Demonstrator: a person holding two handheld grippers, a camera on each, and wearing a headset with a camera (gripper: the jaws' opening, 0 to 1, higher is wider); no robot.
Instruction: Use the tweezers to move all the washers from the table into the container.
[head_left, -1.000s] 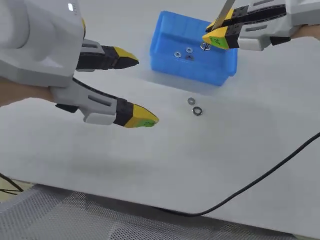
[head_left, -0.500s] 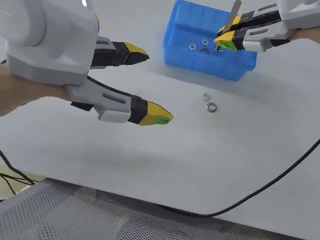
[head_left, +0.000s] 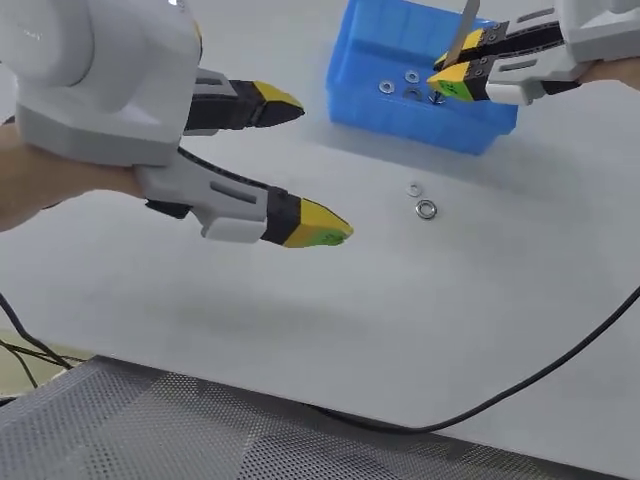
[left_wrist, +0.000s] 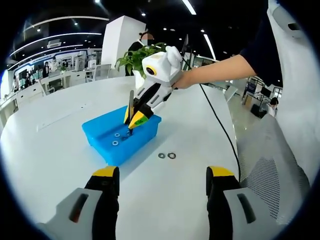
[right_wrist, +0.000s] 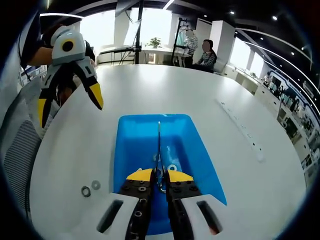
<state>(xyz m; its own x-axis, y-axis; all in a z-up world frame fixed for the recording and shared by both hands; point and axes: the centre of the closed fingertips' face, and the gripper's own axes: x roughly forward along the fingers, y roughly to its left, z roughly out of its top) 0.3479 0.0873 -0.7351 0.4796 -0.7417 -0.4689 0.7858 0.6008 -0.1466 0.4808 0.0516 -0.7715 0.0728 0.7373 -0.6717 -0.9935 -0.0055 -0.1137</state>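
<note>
Blue container (head_left: 405, 128) holds several washers (head_left: 386, 88) | two more washers (head_left: 427, 209) lie on the white table (head_left: 300, 330) near it | right gripper (head_left: 452, 80) clamps tweezers (head_left: 462, 28), tips inside the container | left gripper (head_left: 318, 168) jaws spread wide, empty.

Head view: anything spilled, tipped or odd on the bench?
Nothing stands out. The container sits upright with washers inside; two washers lie on the table beside it, just not moved yet. A cable crosses the table, apart from them.
</note>
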